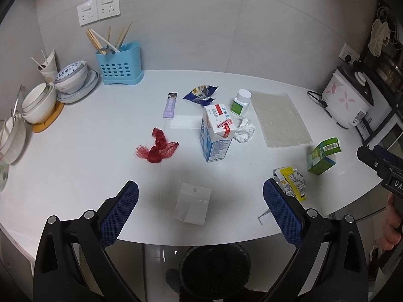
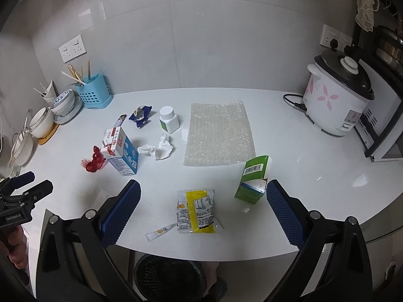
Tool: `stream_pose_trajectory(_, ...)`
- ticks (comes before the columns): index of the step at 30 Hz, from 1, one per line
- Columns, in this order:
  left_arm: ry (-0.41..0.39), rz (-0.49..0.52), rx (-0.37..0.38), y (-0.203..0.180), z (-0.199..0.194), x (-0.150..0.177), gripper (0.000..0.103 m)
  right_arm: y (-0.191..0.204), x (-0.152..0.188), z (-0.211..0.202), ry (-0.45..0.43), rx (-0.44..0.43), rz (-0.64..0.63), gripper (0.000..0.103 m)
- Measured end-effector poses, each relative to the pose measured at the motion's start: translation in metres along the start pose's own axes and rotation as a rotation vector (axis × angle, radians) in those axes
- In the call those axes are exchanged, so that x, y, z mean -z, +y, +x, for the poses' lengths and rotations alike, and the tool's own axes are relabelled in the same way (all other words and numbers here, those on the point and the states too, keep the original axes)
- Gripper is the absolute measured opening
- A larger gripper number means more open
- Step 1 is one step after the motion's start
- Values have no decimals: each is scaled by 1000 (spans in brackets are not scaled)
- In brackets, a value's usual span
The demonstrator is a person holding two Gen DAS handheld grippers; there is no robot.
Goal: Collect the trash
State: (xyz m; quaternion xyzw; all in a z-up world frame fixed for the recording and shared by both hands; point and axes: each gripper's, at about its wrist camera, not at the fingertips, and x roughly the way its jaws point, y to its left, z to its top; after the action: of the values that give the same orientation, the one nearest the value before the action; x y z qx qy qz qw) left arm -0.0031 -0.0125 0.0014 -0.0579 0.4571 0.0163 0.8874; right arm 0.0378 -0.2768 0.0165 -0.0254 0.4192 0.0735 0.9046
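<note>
progress: not begun, bin (image 1: 214, 266) looks empty | trash all on counter (image 1: 100, 151) above bin | left gripper (image 1: 200, 209) wide, empty | right gripper (image 2: 202, 209) wide, empty

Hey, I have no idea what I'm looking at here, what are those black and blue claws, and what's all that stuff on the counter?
Those are two hand-held grippers, each carried by a person, with a camera looking along its fingers. One picture looks from the left hand-held gripper, the other from the right hand-held gripper. Both are open and hold nothing. On the white counter lies trash: a milk carton, red mesh netting, crumpled tissue, a yellow wrapper, a green box and a bubble-wrap sheet. A black waste bin stands below the edge.
</note>
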Motion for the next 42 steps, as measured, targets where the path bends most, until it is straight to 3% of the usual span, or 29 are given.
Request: stream_pose_trajectory(42,17,7,-5,-6,-3,0,97,3,0,5,25,18,11,96)
